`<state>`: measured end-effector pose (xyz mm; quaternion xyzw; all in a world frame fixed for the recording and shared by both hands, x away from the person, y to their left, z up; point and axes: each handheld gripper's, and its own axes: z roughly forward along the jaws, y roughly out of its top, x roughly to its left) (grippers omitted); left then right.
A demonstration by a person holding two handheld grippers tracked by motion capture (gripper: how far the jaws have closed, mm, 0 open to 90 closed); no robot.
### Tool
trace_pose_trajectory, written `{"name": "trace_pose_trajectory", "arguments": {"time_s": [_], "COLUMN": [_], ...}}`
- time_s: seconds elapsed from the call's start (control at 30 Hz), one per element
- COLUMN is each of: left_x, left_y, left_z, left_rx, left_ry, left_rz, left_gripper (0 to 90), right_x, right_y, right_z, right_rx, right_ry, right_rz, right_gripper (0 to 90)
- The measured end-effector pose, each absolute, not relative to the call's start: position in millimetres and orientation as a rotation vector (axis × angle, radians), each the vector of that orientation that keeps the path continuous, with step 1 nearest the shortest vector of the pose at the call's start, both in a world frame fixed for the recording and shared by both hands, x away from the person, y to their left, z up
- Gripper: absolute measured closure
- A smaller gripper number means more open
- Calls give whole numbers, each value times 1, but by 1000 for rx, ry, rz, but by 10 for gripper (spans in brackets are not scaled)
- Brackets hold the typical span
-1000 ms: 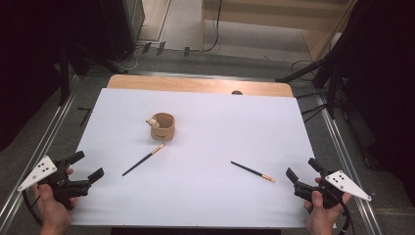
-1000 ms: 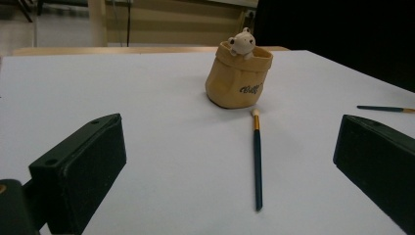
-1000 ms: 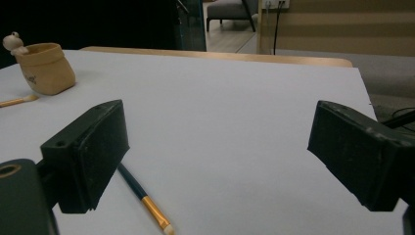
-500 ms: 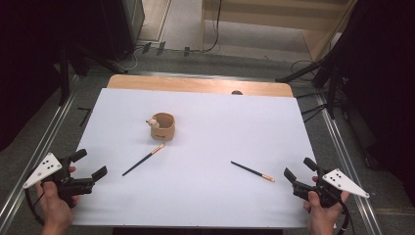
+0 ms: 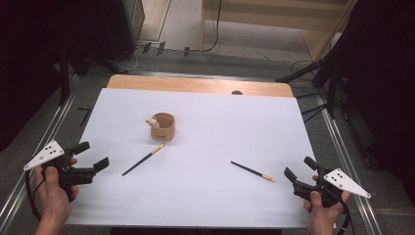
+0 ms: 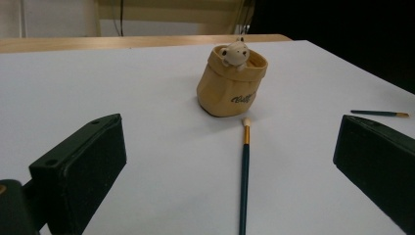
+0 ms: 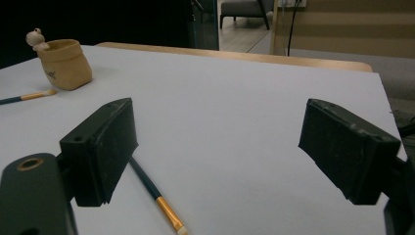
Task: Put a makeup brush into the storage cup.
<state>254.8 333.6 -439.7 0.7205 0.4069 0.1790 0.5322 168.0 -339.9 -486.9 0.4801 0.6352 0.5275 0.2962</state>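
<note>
White paper covers the wooden table (image 5: 195, 84), and the room around it is dark. Near the middle stands a small tan pot shaped like a sack (image 5: 164, 127), with a tiny bear figure on its rim. Two thin dark-handled paintbrushes lie flat on the paper: one (image 5: 143, 159) just in front of the pot, with its pale tip toward it, and the other (image 5: 252, 171) well apart, close to the right gripper (image 5: 297, 172). This gripper has its jaws wide with nothing between them, and so has the left gripper (image 5: 93, 156). To do the pick well, I think each gripper should come down low over its own brush, with the handle across the gap, and close at the middle of the handle so the brush stays level.
</note>
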Motion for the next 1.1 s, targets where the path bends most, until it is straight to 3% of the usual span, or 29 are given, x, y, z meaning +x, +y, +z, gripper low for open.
{"name": "trace_pose_trajectory", "arguments": {"time_s": [0.63, 1.1], "left_x": [194, 208], "left_y": [336, 355], "left_z": [-423, -412], "left_rx": [1653, 1663], "left_ry": [924, 994], "left_rz": [648, 621], "left_gripper": [0, 0], "right_x": [169, 177], "right_y": [-335, -336], "right_z": [-491, -494], "right_rx": [1263, 1266], "right_ry": [1733, 1741], "right_rz": [1412, 1404], "right_gripper": [147, 147]}}
